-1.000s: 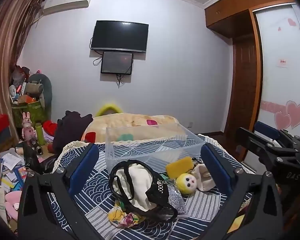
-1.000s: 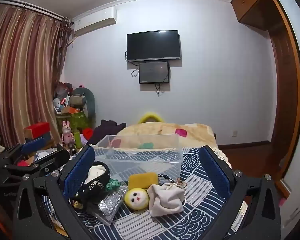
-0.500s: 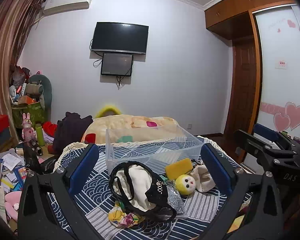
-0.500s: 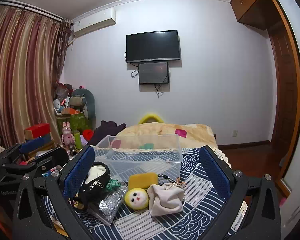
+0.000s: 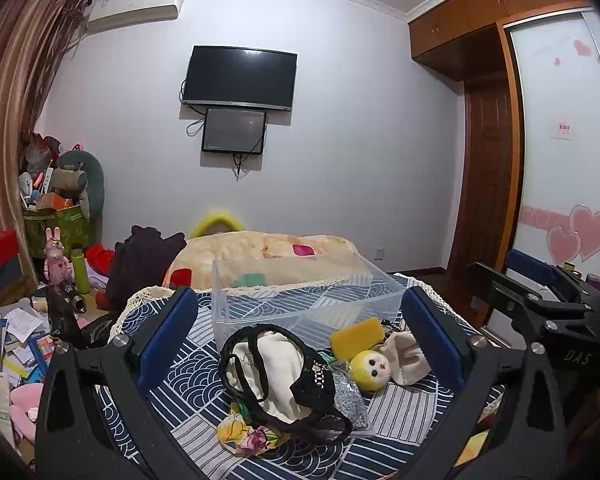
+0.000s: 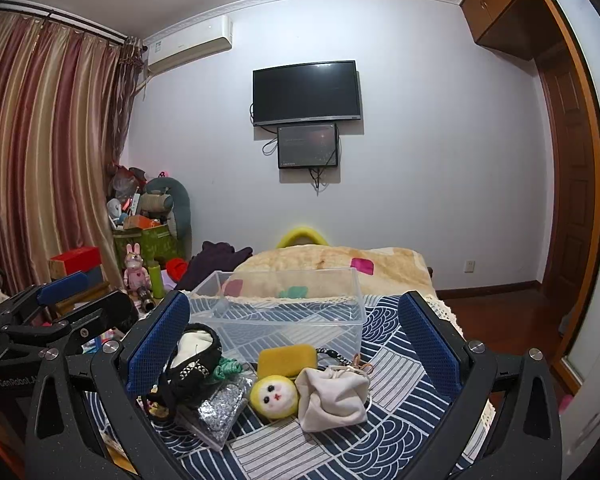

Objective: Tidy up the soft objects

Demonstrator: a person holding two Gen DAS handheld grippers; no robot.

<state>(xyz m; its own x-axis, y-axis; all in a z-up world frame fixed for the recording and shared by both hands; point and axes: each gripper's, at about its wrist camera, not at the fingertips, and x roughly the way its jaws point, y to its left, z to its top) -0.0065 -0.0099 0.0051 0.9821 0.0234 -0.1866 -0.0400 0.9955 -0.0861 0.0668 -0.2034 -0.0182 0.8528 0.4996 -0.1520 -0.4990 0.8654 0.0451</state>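
Note:
A heap of soft things lies on the blue patterned cloth [image 5: 188,368] in front of a clear plastic bin [image 5: 300,296]. In the left wrist view I see a black lace and cream garment [image 5: 280,372], a yellow sponge [image 5: 358,334], a yellow plush face [image 5: 370,370], a beige cloth pouch [image 5: 406,356] and a floral fabric piece [image 5: 246,436]. My left gripper [image 5: 300,328] is open above the heap, touching nothing. In the right wrist view my right gripper [image 6: 294,332] is open over the sponge [image 6: 286,360], plush face [image 6: 274,396] and pouch [image 6: 332,398]. The bin [image 6: 280,312] looks empty.
A silver glitter pouch [image 6: 218,404] and green scrunchie [image 6: 228,368] lie by the garment. Beyond the bin is a beige quilt [image 5: 268,252] and dark clothing [image 5: 140,260]. Clutter, a pink rabbit figure [image 5: 54,256] and boxes fill the left; a wardrobe [image 5: 560,160] stands on the right.
Both views have shifted very slightly; the objects sit a touch lower in the left wrist frame. Nothing on the cloth has moved and both grippers remain open.

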